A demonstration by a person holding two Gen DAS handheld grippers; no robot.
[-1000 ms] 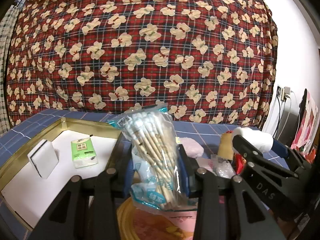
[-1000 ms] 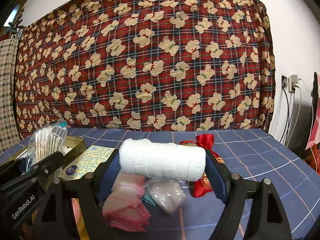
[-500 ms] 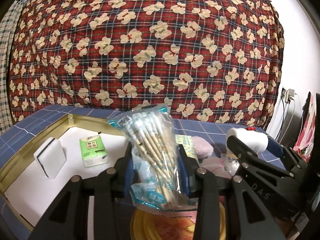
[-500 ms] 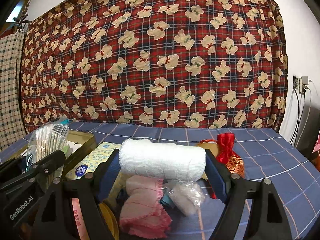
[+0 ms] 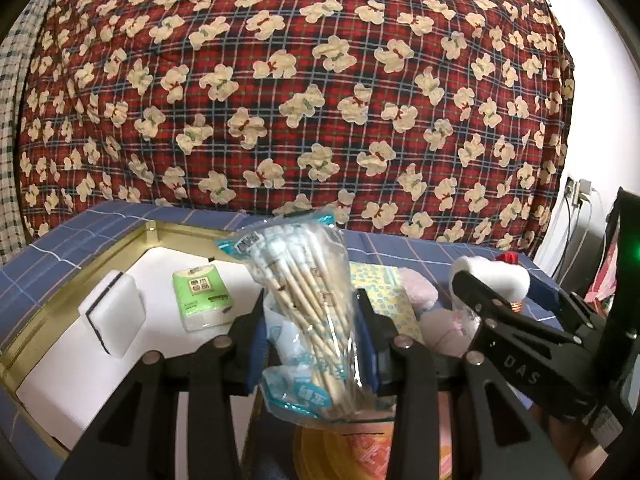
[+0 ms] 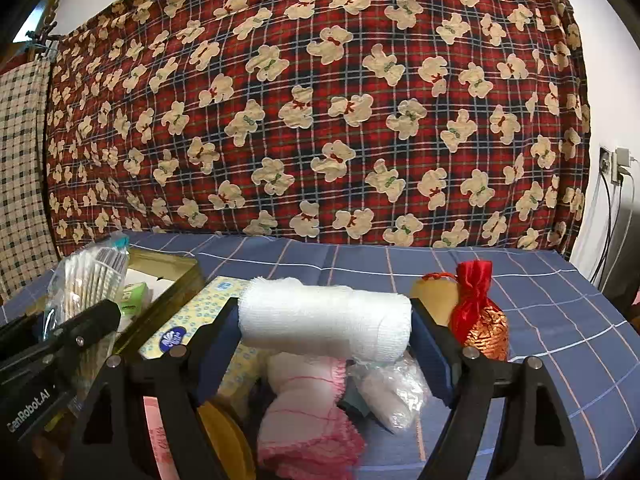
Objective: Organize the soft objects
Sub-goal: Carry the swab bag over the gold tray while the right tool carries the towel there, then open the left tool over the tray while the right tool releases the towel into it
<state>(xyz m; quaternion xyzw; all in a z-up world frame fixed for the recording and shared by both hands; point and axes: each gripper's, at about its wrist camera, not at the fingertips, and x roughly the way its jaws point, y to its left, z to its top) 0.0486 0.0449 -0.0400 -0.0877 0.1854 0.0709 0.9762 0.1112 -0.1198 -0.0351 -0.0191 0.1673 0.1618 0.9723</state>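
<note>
Covering table (image 6: 500,280): blue checked cloth, bear-print backdrop (image 6: 320,100)

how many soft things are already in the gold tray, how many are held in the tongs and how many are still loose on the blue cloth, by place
In the gold tray: 2, white sponge and green tissue pack
Held in tongs: 2, cotton swab bag and gauze roll
Loose on blue cloth: 5, yellow tissue pack, pink cloth, clear bag, tan pouch, red pouch
Total: 9

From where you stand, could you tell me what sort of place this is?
Most likely a room in a home, perhaps a bedroom. A red plaid quilt with teddy bears hangs as a backdrop, a blue checked cloth covers the work surface, and chargers sit in a wall socket.
</note>
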